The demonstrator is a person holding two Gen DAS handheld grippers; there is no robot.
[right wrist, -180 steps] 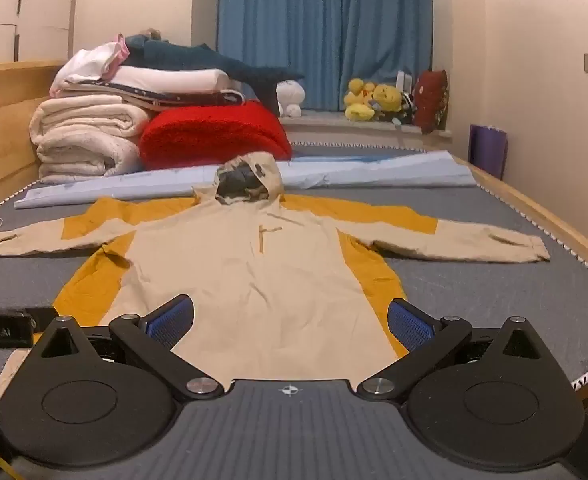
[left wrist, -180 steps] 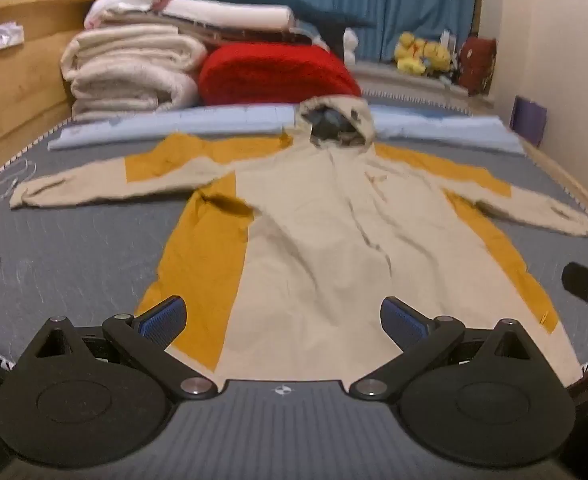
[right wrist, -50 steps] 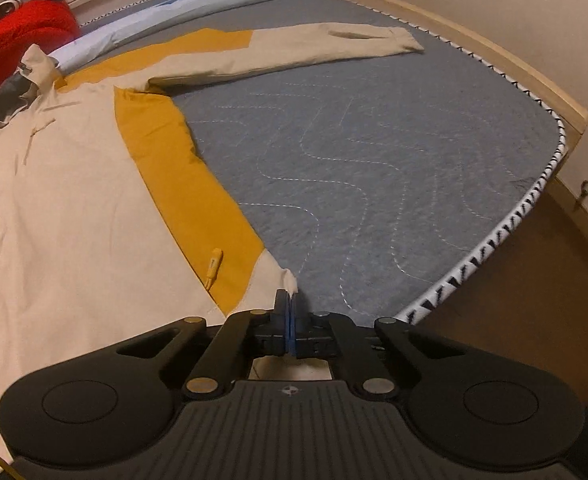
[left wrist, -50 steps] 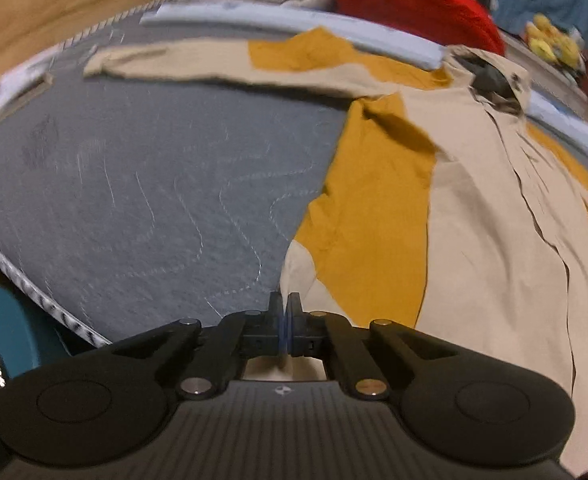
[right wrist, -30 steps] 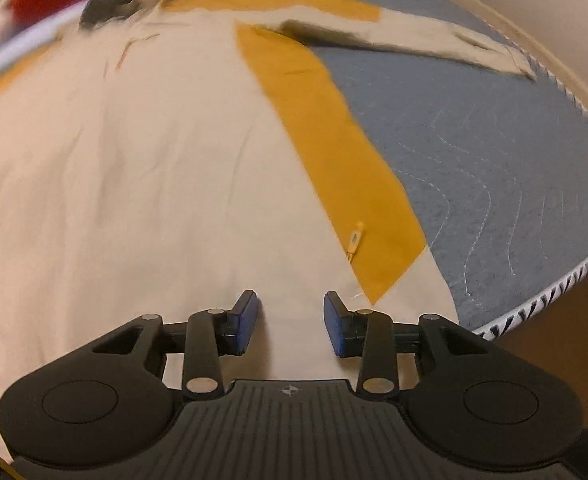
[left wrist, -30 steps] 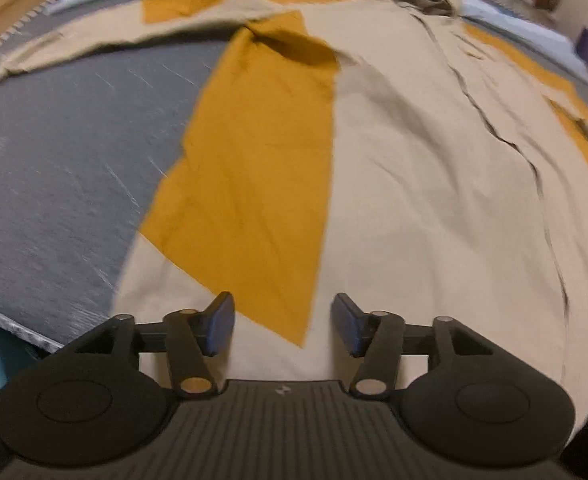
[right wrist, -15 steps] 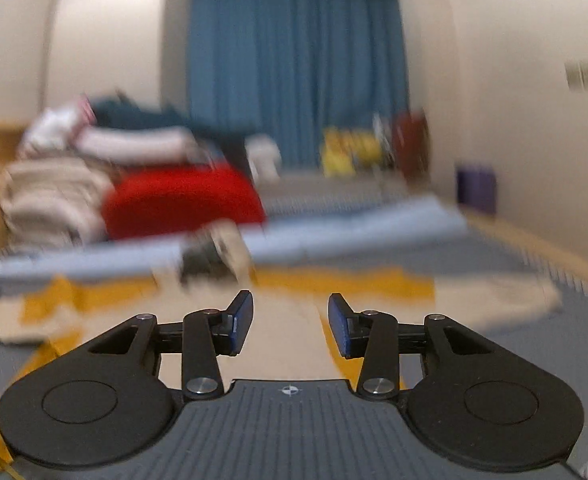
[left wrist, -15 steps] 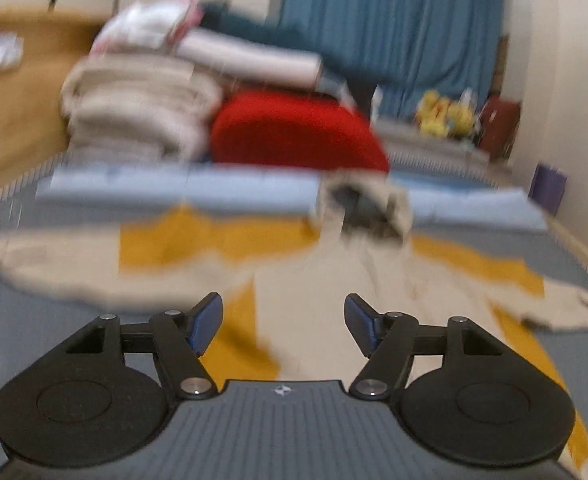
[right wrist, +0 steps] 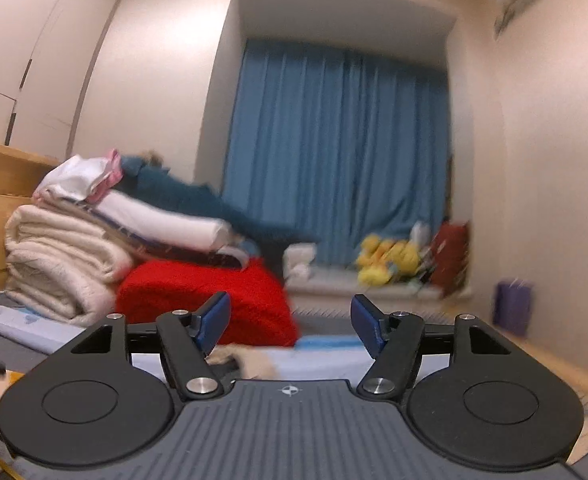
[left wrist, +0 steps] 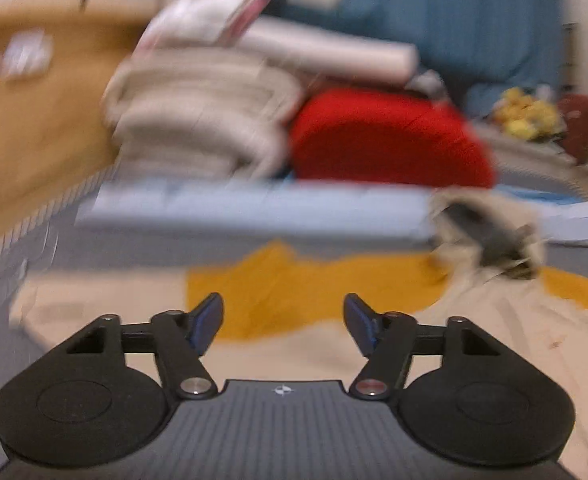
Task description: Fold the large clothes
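Note:
A beige and mustard hooded jacket [left wrist: 474, 320] lies spread flat on the grey bed [left wrist: 105, 256], hood [left wrist: 490, 236] toward the far side. My left gripper [left wrist: 283, 312] is open and empty, held above the jacket's left shoulder and sleeve area. My right gripper [right wrist: 287, 320] is open and empty, raised and pointing toward the far wall. In the right wrist view only a bit of the jacket's hood [right wrist: 245, 360] shows just below the fingers. Both views are blurred by motion.
A stack of folded blankets [right wrist: 61, 264] and a red cushion [right wrist: 209, 300] sit at the bed's far side behind a pale blue sheet [left wrist: 253, 208]. Blue curtains [right wrist: 334, 152], plush toys [right wrist: 390, 260], a wooden headboard [left wrist: 25, 128] on the left.
Both grippers let go of the jacket's bottom corners, opened, and rose from the hem toward the collar end. The left has swung left; the right tilted up to the wall.

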